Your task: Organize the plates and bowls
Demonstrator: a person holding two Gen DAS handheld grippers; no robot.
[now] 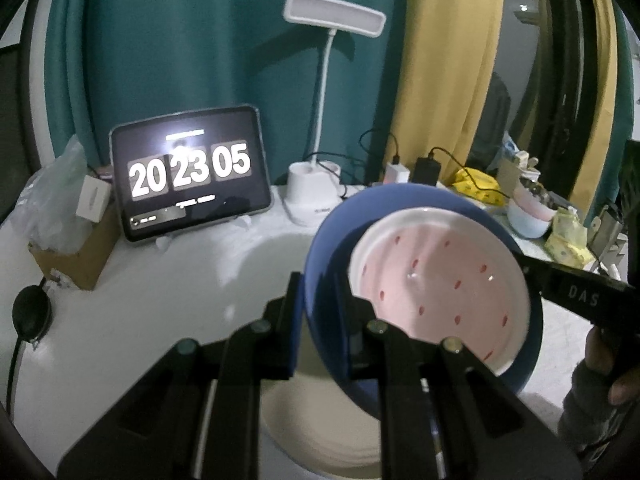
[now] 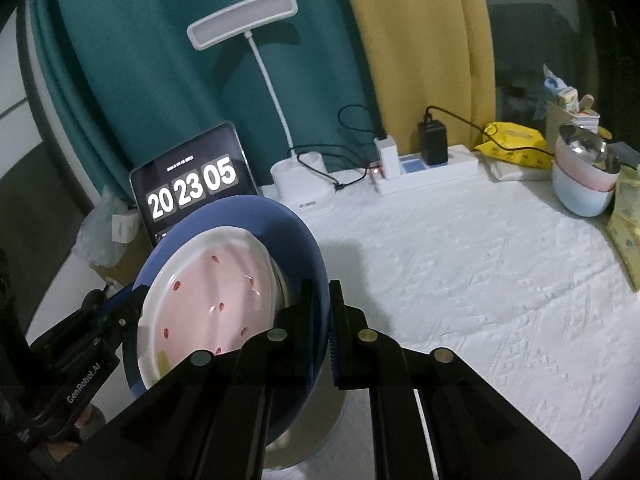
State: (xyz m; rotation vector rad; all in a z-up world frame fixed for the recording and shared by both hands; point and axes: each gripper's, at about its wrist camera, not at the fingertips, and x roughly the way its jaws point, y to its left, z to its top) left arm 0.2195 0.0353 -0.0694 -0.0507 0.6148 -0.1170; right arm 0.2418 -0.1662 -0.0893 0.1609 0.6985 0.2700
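In the left wrist view, my left fingers (image 1: 318, 320) are clamping the near rim of the blue bowl (image 1: 320, 248), one inside the wall and one outside. The pink plate (image 1: 436, 284), dotted with red, is leaning inside it. My right fingers (image 1: 532, 276) are reaching in from the far side and pinching the opposite rim. I judge I am gripping both edges because the bowl is tilted and loaded, so one pinch alone might let it swing. A white plate (image 1: 320, 432) is lying on the bench (image 1: 140, 300) just below.

In the right wrist view, my right fingers (image 2: 322, 316) are closing tight on the blue bowl's (image 2: 304, 240) rim, with the pink plate (image 2: 216, 292) resting against the inner wall. My left fingers (image 2: 128, 304) are holding the other edge. Stacked bowls (image 2: 582, 184) are waiting well apart, near the bench's (image 2: 480, 280) far right corner.
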